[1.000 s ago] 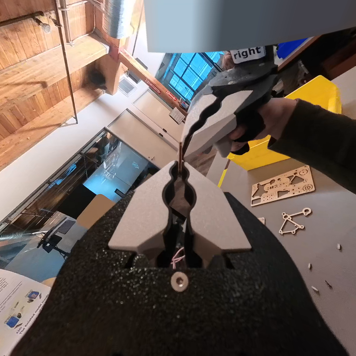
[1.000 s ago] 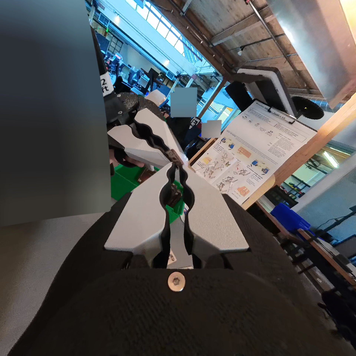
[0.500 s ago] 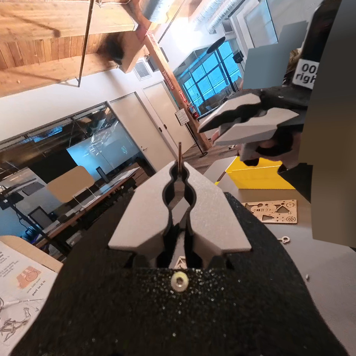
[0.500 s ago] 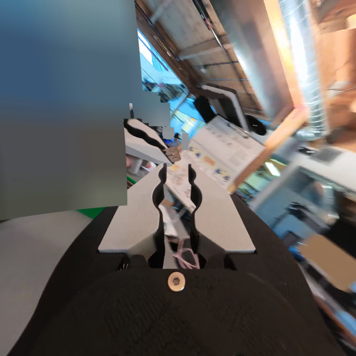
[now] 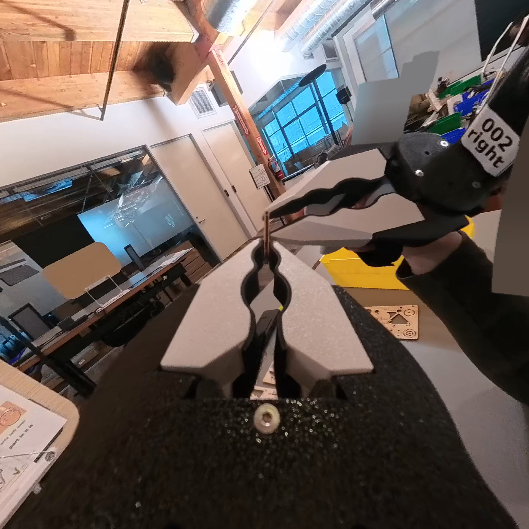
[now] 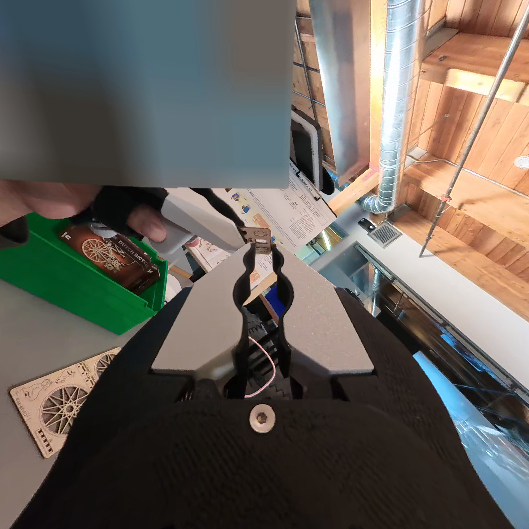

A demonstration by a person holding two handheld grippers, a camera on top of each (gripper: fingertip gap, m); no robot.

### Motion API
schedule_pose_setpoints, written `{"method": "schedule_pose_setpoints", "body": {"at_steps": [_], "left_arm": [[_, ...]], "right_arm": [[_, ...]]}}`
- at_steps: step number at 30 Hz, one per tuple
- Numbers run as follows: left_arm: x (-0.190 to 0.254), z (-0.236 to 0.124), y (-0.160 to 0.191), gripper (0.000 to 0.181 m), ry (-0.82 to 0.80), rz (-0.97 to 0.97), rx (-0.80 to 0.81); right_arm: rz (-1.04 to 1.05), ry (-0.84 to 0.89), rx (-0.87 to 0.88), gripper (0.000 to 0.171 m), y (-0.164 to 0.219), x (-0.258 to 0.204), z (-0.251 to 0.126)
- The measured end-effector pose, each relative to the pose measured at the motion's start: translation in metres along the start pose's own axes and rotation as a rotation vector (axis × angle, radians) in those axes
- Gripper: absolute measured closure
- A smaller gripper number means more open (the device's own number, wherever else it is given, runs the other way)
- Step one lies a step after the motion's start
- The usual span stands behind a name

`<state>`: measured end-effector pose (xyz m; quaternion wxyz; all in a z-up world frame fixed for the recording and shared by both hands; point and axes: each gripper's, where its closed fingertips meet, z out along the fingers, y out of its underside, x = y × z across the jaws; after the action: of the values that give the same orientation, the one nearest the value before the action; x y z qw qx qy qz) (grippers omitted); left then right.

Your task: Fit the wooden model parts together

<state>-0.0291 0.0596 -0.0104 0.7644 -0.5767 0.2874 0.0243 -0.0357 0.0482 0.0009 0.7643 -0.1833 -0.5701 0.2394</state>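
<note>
Both hand-held grippers meet at a thin wooden part (image 6: 260,240), edges hidden.

Readable print, contents not quoted:
- white label (image 5: 491,148) on the right gripper (image 5: 267,226) body
- brown printed box (image 6: 111,254) in the green bin (image 6: 71,289)
- instruction sheet (image 6: 289,211) on a clipboard (text plus diagrams)
- small engraved marks on the wooden wheel sheet (image 6: 57,400) on the bench (image 6: 43,343)
- red signs (image 5: 242,120) on the post, too small to read
</note>
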Motion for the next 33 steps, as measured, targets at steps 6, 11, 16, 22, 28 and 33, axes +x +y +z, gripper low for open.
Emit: {"method": "schedule_pose_setpoints", "body": {"at_steps": [6,11,16,22,28,33], "left_arm": [[0.001,0.001,0.003,0.18,-0.005,0.03,-0.02],[0.009,0.0,0.003,0.18,0.051,0.031,-0.021],[0.017,-0.002,0.002,0.181,0.137,-0.01,0.0],[0.029,-0.001,-0.004,0.181,0.217,-0.041,0.045],[0.034,0.004,0.0,0.18,0.228,0.032,0.047],[0.036,0.004,0.003,0.18,0.223,0.121,0.04]], "right_arm": [[0.091,-0.047,-0.006,0.162,0.004,-0.001,-0.001],[0.14,-0.105,0.004,0.161,0.004,-0.005,-0.008],[0.126,-0.136,0.006,0.162,0.001,-0.009,-0.014],[0.141,-0.169,0.07,0.159,-0.004,-0.008,-0.024],[0.149,-0.209,0.062,0.16,0.001,-0.01,-0.032],[0.15,-0.246,0.047,0.163,0.004,-0.015,-0.031]]}}
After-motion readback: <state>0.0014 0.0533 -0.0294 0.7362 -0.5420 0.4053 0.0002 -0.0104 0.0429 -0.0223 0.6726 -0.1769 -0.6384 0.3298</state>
